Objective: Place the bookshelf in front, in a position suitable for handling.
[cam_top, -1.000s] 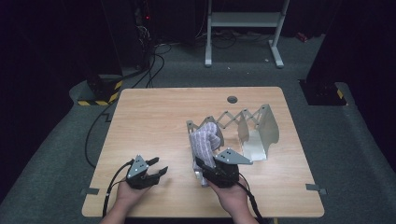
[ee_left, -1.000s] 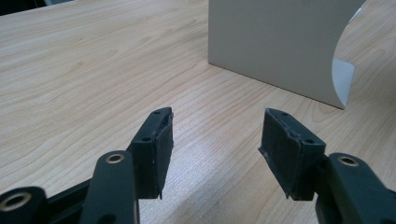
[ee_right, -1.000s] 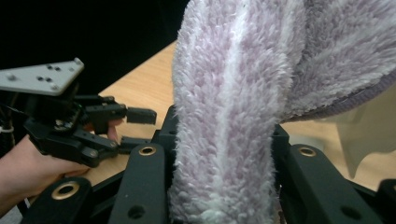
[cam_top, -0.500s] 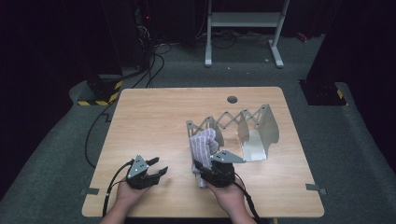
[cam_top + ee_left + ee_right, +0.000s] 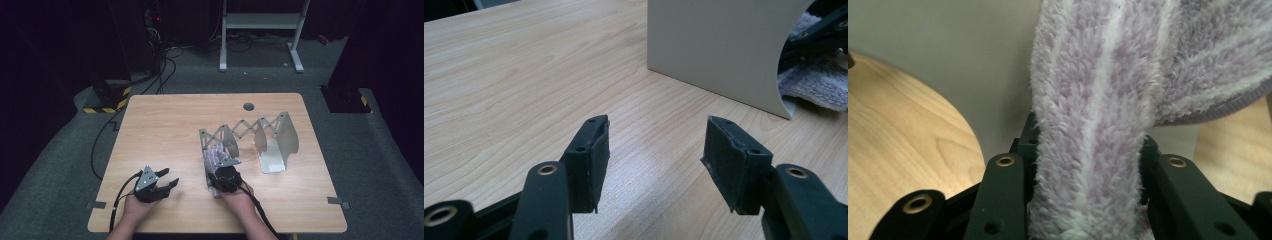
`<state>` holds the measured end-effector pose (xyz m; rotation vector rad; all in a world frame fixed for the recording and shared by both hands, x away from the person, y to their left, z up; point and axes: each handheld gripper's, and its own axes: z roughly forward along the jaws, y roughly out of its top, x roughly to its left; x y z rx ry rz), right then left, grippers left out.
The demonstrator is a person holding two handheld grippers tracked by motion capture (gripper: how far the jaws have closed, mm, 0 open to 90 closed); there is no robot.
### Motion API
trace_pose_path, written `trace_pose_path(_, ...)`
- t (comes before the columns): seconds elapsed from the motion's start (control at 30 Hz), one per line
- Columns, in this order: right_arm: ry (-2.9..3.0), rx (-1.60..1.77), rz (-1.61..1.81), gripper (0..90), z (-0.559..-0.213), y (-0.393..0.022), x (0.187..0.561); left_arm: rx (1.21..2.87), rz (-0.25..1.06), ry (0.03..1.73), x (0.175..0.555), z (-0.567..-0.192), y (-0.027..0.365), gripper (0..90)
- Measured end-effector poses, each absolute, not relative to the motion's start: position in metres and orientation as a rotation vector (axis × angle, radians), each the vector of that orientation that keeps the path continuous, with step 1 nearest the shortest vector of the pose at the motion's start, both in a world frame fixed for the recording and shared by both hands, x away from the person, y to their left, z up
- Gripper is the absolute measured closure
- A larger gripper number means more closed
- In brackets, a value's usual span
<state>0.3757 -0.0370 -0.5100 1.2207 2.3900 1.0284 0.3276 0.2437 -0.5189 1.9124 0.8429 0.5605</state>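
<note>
right gripper (image 5: 218, 170) clamps the purple towel (image 5: 1098, 115) lengthwise at the rack's (image 5: 250, 131) near-end slot, long axis running away from the fingers (left gripper (image 5: 167, 178) gapes empty, well apart).

From above, your right gripper (image 5: 223, 175) covers most of the fuzzy purple towel (image 5: 216, 153), so you can't see how it lies in the folding rack (image 5: 280, 131). In the right gripper view, the towel (image 5: 1098, 120) runs off the top edge and hides both pads. In the left gripper view, the towel (image 5: 819, 82) is cut off at the right.
</note>
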Motion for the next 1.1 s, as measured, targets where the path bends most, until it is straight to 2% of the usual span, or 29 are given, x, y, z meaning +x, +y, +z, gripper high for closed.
trace_pose_path(0.17, 2.371, 1.156, 1.059, 64.2, -0.496, -0.031, 0.377, 1.917, 0.561, 0.834, 0.327, -0.519, 0.244, 43.6)
trace_pose_path(0.73, 2.146, 0.997, 1.255, 64.4, -0.411, -0.034, 0.37, 1.923, 0.564, 0.82, 0.327, -0.518, 0.243, 43.7)
trace_pose_path(0.9, 2.149, 1.002, 1.237, 64.5, -0.413, -0.033, 0.374, 1.923, 0.566, 0.82, 0.328, -0.517, 0.244, 43.7)
trace_pose_path(1.1, 2.212, 1.036, 1.176, 64.6, -0.437, -0.031, 0.379, 1.923, 0.562, 0.821, 0.328, -0.517, 0.244, 43.7)
